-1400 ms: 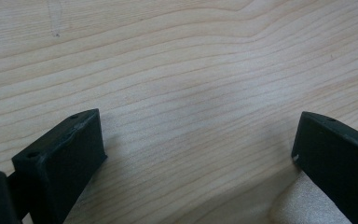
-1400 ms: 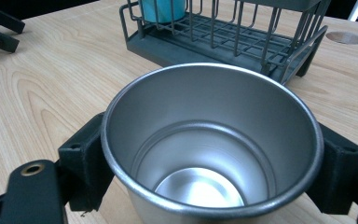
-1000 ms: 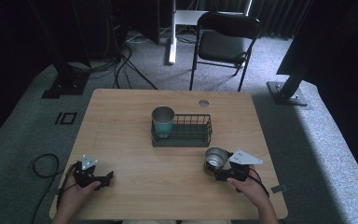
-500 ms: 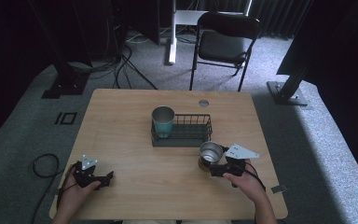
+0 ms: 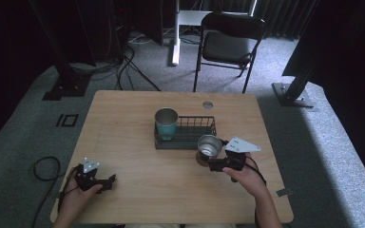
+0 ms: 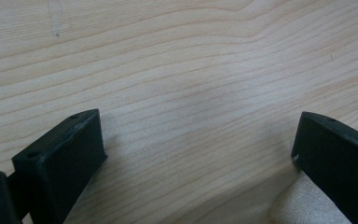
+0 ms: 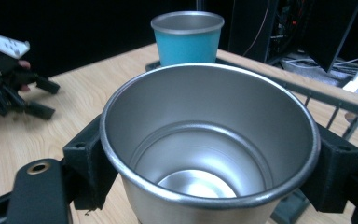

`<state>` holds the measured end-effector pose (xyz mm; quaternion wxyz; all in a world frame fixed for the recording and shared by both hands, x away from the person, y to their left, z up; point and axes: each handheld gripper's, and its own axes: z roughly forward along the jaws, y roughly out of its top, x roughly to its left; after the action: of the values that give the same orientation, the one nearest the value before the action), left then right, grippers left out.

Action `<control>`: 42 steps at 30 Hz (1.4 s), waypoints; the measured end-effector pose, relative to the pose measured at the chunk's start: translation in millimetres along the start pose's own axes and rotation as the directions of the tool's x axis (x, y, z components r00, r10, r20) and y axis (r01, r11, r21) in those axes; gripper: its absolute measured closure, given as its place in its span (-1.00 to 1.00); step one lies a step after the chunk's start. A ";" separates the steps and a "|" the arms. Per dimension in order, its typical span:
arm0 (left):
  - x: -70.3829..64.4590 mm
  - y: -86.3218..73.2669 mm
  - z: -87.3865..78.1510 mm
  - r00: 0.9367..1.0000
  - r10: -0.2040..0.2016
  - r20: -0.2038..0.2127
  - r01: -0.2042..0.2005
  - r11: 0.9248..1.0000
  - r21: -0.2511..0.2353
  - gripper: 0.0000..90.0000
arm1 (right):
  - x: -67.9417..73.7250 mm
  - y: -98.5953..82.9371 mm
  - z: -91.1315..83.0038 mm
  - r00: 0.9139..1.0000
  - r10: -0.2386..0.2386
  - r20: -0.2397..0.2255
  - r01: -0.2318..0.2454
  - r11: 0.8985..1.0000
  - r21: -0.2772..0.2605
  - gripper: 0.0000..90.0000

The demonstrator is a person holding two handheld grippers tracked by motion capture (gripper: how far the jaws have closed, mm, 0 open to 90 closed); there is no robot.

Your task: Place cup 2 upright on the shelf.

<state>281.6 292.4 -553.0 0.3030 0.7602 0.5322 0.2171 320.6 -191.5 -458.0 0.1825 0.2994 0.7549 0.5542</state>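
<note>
A bare steel cup (image 5: 209, 146) is upright between the jaws of my right gripper (image 5: 217, 164), which is shut on its sides. It is just in front of the dark wire basket (image 5: 197, 127) at the table's middle. In the right gripper view the steel cup (image 7: 209, 154) looks empty, with a black jaw pressed on each side. A teal cup (image 5: 166, 122) stands in the basket's left end, and the teal cup (image 7: 188, 37) shows beyond the steel one. My left gripper (image 5: 100, 181) rests open near the front left edge, with bare wood (image 6: 191, 93) between its jaws.
The wooden table (image 5: 123, 118) has a round grommet hole (image 5: 207, 105) behind the basket. The basket's right part (image 7: 335, 102) holds nothing. A black folding chair (image 5: 230, 45) stands past the far edge. A pale foam patch (image 6: 298, 205) lies by the left gripper's right jaw.
My right gripper has carried the steel cup left and away from the person, up to the basket's near side. The left gripper has stayed put.
</note>
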 end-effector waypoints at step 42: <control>0.0 0.0 0.1 1.000 -0.001 0.001 0.001 1.000 -0.001 -0.94 | -29.7 60.1 50.0 0.971 0.044 0.235 -0.039 0.999 -0.029 -0.59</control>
<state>281.6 292.4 -553.1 0.3036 0.7599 0.5322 0.2170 388.4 -162.2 -418.8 0.2626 0.3764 0.7149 0.5276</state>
